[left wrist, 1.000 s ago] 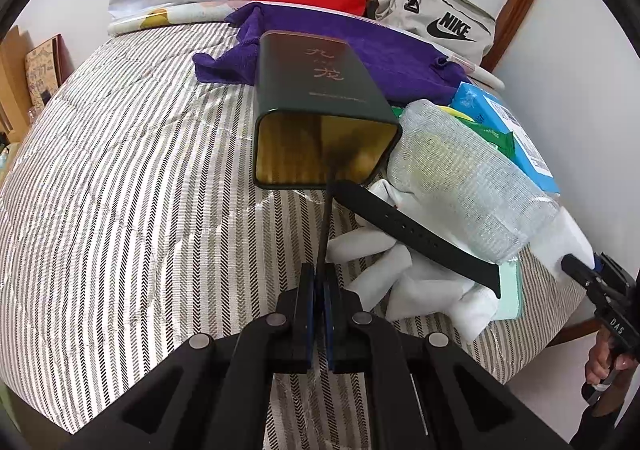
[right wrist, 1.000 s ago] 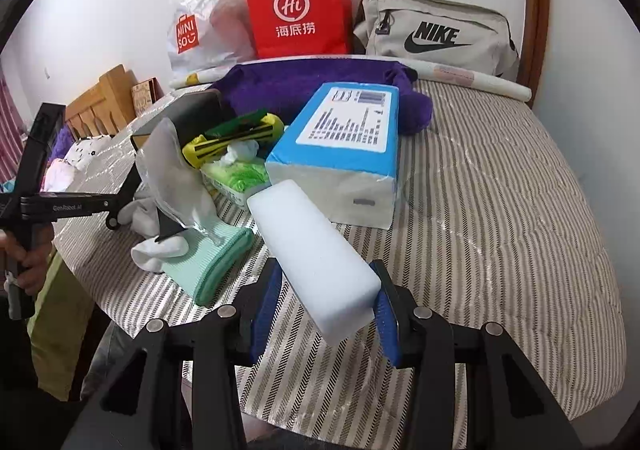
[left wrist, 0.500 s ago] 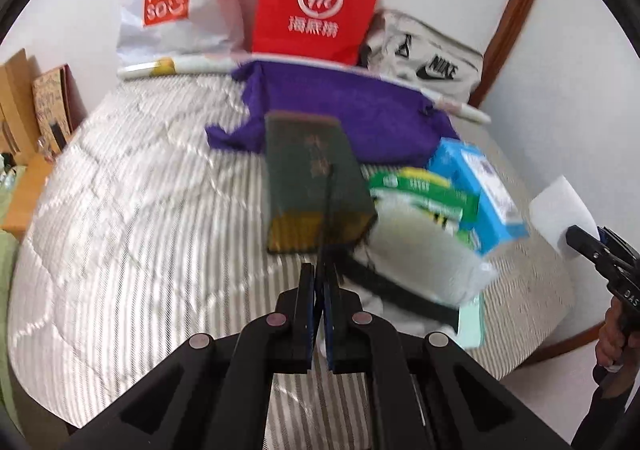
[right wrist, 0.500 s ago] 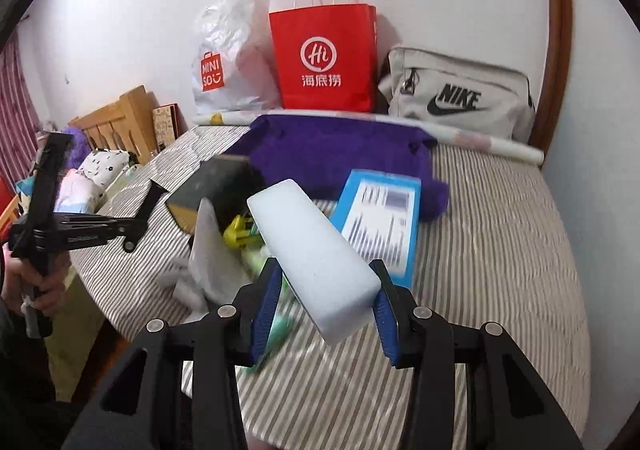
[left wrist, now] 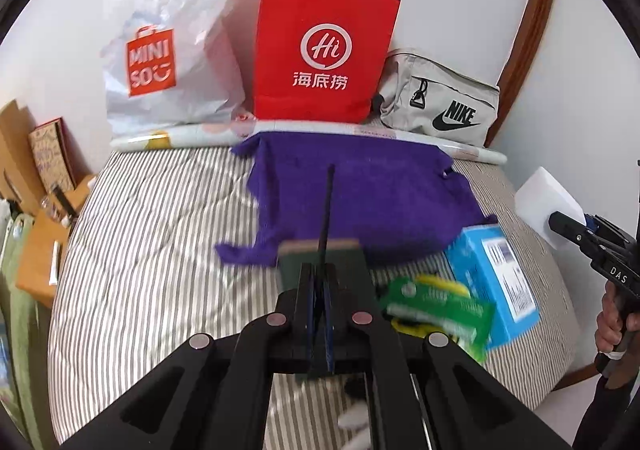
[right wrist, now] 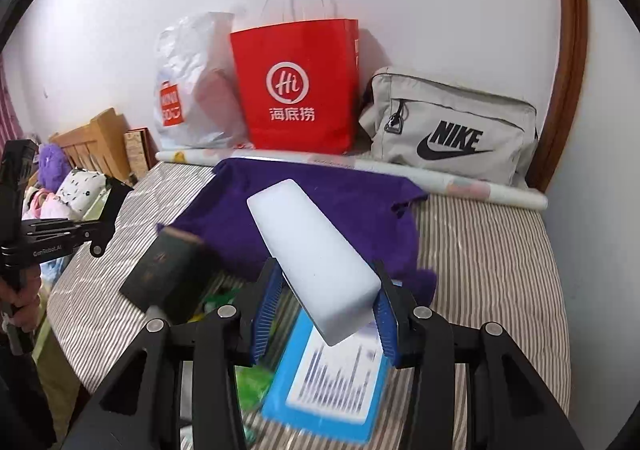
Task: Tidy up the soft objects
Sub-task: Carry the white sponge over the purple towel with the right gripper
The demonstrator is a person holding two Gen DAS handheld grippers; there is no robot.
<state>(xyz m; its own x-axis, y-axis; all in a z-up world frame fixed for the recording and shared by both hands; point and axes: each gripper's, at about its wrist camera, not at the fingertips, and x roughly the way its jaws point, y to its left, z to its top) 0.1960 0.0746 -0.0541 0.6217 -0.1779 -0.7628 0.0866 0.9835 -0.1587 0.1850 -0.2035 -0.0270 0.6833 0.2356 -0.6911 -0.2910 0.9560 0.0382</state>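
My left gripper (left wrist: 319, 282) is shut on a thin black strap (left wrist: 328, 206) that stands up edge-on over the striped bed (left wrist: 160, 234). My right gripper (right wrist: 324, 306) is shut on a white sponge block (right wrist: 312, 254), held in the air; it also shows at the right edge of the left wrist view (left wrist: 548, 210). A purple towel (left wrist: 360, 194) lies spread at the back of the bed. Below are a dark green box (right wrist: 168, 266), a blue tissue pack (left wrist: 496, 282) and a green wipes pack (left wrist: 436, 306).
A white Miniso bag (left wrist: 168, 46), a red paper bag (left wrist: 324, 54) and a grey Nike bag (left wrist: 440, 106) stand against the wall behind a rolled mat (left wrist: 180, 136). A wooden frame (left wrist: 524, 30) runs up the right. Wooden furniture (left wrist: 32, 186) stands left of the bed.
Both grippers have risen and pulled back from the pile while holding the strap and the sponge. The views have tilted up toward the bags at the wall.
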